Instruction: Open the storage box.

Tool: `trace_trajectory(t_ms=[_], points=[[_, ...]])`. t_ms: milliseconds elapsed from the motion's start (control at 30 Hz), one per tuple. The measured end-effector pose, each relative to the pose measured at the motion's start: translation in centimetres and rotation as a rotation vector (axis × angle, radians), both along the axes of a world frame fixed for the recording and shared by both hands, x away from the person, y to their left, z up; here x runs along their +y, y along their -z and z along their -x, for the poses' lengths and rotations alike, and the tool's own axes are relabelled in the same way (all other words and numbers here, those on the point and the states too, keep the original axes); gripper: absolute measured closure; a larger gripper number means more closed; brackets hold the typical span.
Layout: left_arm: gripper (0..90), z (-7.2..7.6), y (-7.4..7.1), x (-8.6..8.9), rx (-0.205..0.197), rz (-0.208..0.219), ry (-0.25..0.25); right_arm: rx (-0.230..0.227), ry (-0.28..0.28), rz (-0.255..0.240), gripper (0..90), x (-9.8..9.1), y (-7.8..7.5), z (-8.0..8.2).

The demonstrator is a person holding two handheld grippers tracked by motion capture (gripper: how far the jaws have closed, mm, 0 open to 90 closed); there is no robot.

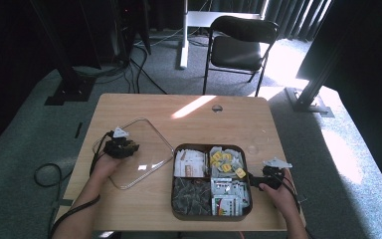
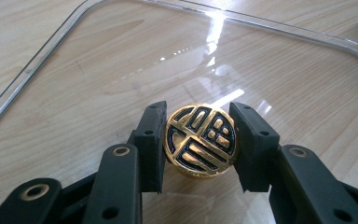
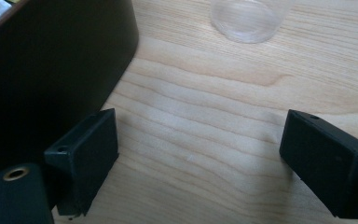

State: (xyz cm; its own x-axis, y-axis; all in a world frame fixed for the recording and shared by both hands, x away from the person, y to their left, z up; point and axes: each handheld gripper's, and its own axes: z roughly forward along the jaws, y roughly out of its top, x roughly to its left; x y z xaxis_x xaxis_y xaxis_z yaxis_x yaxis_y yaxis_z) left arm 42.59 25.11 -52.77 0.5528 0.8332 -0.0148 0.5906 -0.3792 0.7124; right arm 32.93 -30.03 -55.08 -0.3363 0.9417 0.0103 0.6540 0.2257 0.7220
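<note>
The left gripper (image 2: 199, 142) has its 2 fingers (image 2: 151, 140) clamped on the gold-and-black round knob (image 2: 200, 140) of the clear lid (image 1: 139, 152), one finger touching each side. The lid lies flat near the desk's (image 1: 194, 107) left edge. The right gripper (image 3: 200, 161) rests with fingers wide apart, empty, just beside the dark tray (image 1: 178, 215) near the right edge.

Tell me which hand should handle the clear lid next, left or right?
Left, probably. The left tool is shut on the gold knob of the clear lid, which lies beside the tray. The right tool is open over bare table by the tray's far side.
</note>
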Motion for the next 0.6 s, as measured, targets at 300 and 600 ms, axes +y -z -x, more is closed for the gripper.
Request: trace_trajectory(t_ms=[300,600], points=[[55.1,0.1,0.2,0.5,-0.002,0.071,-0.009,0.0,0.0,0.0,10.8,0.0,0.0,0.0],[51.7,1.0,-0.4,1.0,-0.003,0.096,-0.03,0.0,0.0,0.0,10.8,0.0,0.0,0.0]])
